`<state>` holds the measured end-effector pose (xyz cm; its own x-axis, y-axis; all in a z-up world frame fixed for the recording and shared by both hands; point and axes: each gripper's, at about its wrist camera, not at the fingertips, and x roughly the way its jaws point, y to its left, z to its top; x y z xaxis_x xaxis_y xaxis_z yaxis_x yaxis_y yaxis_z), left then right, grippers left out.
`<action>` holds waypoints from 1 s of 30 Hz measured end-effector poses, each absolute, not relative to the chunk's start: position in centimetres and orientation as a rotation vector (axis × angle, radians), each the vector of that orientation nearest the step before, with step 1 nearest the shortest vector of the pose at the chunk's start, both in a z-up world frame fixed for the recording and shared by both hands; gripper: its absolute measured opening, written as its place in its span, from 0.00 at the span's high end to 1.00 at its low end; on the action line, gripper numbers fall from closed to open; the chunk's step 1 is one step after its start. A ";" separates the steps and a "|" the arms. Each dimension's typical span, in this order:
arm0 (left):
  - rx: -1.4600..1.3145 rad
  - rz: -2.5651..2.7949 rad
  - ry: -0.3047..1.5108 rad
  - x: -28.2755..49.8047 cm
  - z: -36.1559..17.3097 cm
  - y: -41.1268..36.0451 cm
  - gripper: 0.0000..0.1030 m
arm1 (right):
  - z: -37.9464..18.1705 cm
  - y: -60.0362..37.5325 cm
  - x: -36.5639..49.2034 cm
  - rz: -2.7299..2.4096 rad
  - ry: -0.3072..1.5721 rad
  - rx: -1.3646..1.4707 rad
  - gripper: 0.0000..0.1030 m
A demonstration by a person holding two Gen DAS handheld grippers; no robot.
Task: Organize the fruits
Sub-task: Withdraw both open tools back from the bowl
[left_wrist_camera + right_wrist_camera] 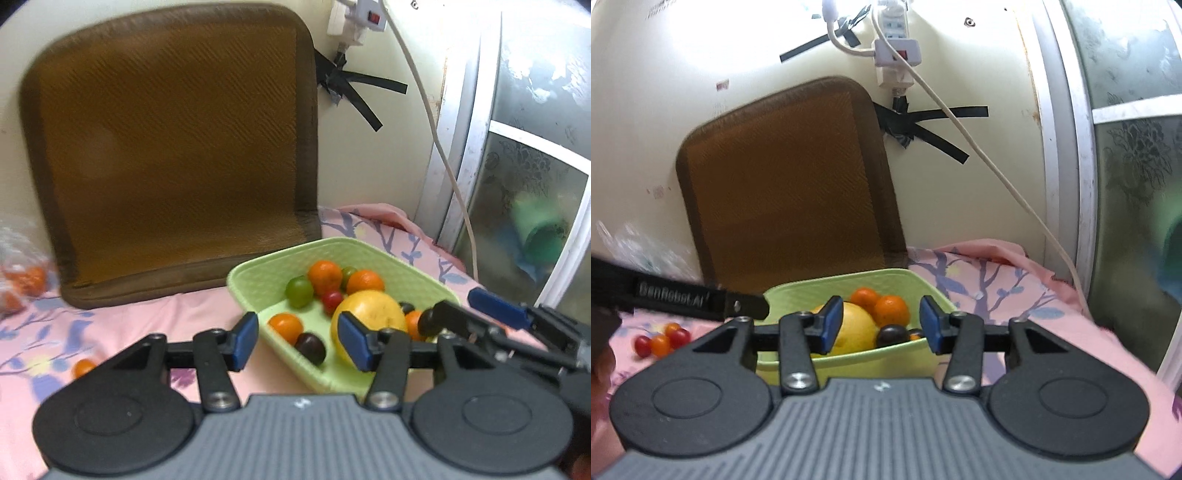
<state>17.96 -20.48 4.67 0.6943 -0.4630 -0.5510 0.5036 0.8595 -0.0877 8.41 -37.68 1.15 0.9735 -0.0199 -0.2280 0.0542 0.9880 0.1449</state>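
A light green basket (240, 284) stands on the pink flowered sheet. In it lie a large yellow fruit (373, 314), small oranges (325, 275), a green grape (299, 291), a red cherry tomato (331, 300) and a dark grape (310, 347). My left gripper (299, 341) is open over the basket's near left corner, with nothing between its fingers. My right gripper (881, 325) is open just before the basket's (849, 363) near wall, also holding nothing. It reaches in from the right in the left wrist view (461, 306). Loose cherry tomatoes (661, 339) lie left of the basket.
A brown seat cushion (166, 147) leans on the wall behind the basket. A clear bag of oranges (22, 288) sits at far left, and one orange tomato (84, 368) lies on the sheet. A white cable (443, 166) hangs by the frosted window (535, 184) on the right.
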 end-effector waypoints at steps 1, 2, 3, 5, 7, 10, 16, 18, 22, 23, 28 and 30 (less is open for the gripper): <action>0.077 -0.534 0.594 17.4 4.7 -20.1 0.53 | 1.4 -37.4 8.0 -0.029 0.230 0.163 0.52; 0.081 -0.525 0.595 16.7 4.7 -19.6 0.53 | 1.6 -36.9 7.4 -0.018 0.233 0.178 0.50; 0.083 -0.515 0.594 15.8 4.7 -18.9 0.53 | 1.6 -36.4 6.8 -0.007 0.235 0.195 0.49; 0.082 -0.513 0.591 14.5 4.5 -17.7 0.52 | 1.7 -35.3 5.8 0.015 0.240 0.224 0.49; 0.077 -0.509 0.593 13.4 4.2 -16.7 0.51 | 1.5 -34.1 4.9 0.027 0.244 0.242 0.49; 0.067 -0.500 0.600 11.8 3.6 -15.1 0.51 | 1.1 -32.2 3.5 0.042 0.256 0.259 0.49; 0.063 -0.478 0.609 10.3 2.7 -12.9 0.51 | 0.2 -30.0 2.7 0.033 0.302 0.273 0.49; 0.065 -0.465 0.602 9.9 2.5 -12.2 0.51 | 0.0 -29.7 2.6 0.030 0.316 0.277 0.49; 0.064 -0.435 0.587 9.5 2.1 -10.9 0.51 | -0.4 -29.4 2.3 0.008 0.321 0.273 0.49; 0.064 -0.431 0.585 9.4 2.0 -10.7 0.51 | -0.4 -29.5 2.2 0.004 0.319 0.276 0.49; 0.081 -0.441 0.559 8.2 1.3 -10.3 0.51 | -0.5 -29.8 1.7 -0.008 0.293 0.297 0.45; 0.100 -0.463 0.544 7.6 0.9 -10.6 0.51 | -0.5 -29.8 1.5 -0.012 0.282 0.297 0.44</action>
<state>7.57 -10.62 0.94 0.7560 -0.3976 -0.5200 0.4495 0.8928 -0.0290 1.49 -29.77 -0.46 0.9608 0.0297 -0.2755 0.0528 0.9564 0.2872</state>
